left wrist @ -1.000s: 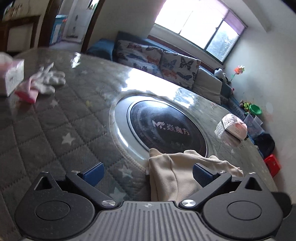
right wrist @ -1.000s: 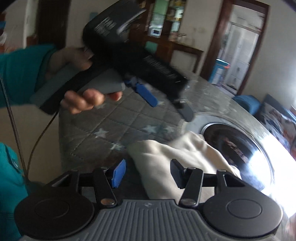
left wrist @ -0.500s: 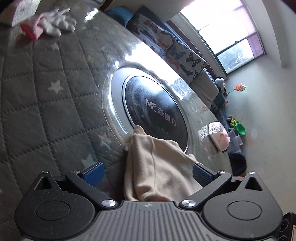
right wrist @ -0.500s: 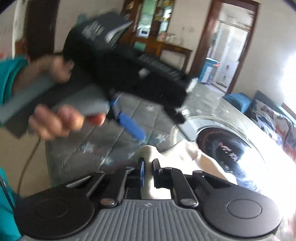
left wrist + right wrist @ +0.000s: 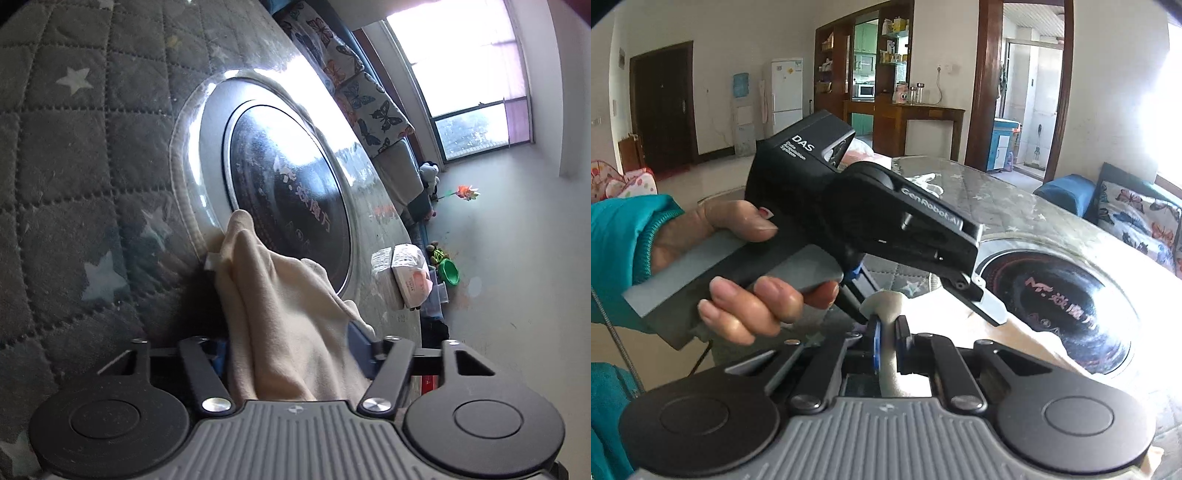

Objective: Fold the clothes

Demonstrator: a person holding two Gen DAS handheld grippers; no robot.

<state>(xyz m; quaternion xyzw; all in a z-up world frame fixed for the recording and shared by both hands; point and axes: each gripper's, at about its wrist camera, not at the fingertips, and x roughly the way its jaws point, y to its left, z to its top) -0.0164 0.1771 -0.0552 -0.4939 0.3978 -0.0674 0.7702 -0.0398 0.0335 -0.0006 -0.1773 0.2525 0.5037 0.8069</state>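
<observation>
Your right gripper (image 5: 887,341) is clamped on a fold of the cream garment (image 5: 291,325); the blue pads (image 5: 875,343) pinch the cloth with almost no gap. Your left gripper (image 5: 286,349) has its jaws set wide, cloth bunched between them. Whether they press the cloth, I cannot tell.

Landmark: the round black hotplate (image 5: 288,192) set in the table.
- Garment lies just beside the hotplate's steel rim, one tip overlapping the rim.
- Quilted star-print table cover (image 5: 74,166) surrounds the hotplate.
- Tissue pack (image 5: 406,273) sits beyond the hotplate, near the table edge.

Your left hand (image 5: 738,266), teal sleeve, holds its gripper above the garment.
</observation>
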